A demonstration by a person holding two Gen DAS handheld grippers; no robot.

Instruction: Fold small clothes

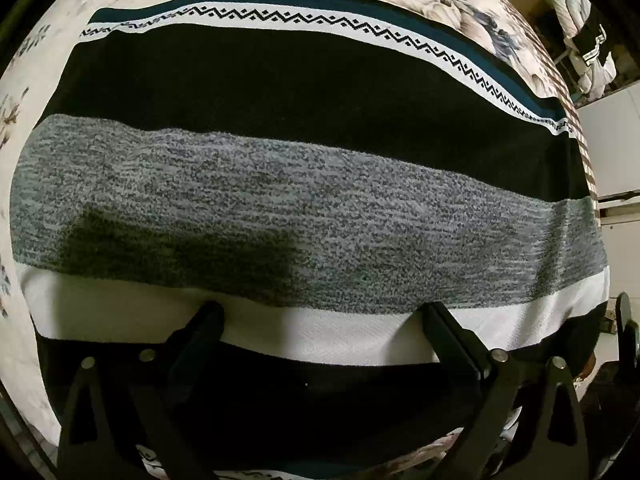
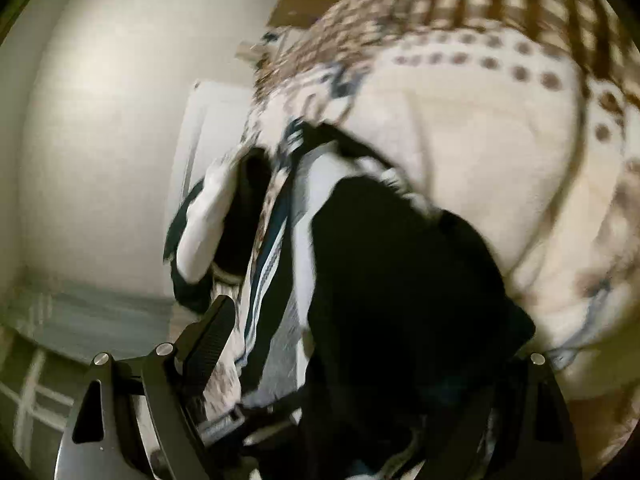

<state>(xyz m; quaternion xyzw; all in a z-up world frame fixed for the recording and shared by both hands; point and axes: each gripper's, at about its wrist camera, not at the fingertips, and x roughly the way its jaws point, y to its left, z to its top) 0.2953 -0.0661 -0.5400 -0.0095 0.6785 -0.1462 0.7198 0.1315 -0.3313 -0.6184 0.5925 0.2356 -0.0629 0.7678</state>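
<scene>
A knit sweater [image 1: 304, 208] with black, grey, white and teal bands and a zigzag trim lies flat on a floral bedspread [image 1: 52, 60]. My left gripper [image 1: 322, 316] points steeply down over it, open wide, with both fingertips [image 1: 208, 320] at the white band near the sweater's near edge. In the blurred right wrist view, bunched black, white and striped cloth of the sweater [image 2: 400, 260] hangs at the bed's edge between the jaws of my right gripper [image 2: 360, 312]. Its left finger pad [image 2: 208, 332] is bare. Black cloth covers its right finger.
The bedspread [image 2: 480, 140] has a checked brown border that falls over the bed's side. A pale wall [image 2: 100, 120] stands beyond it. More clothes [image 1: 588, 48] are piled at the far right, next to a white cabinet [image 1: 612, 140].
</scene>
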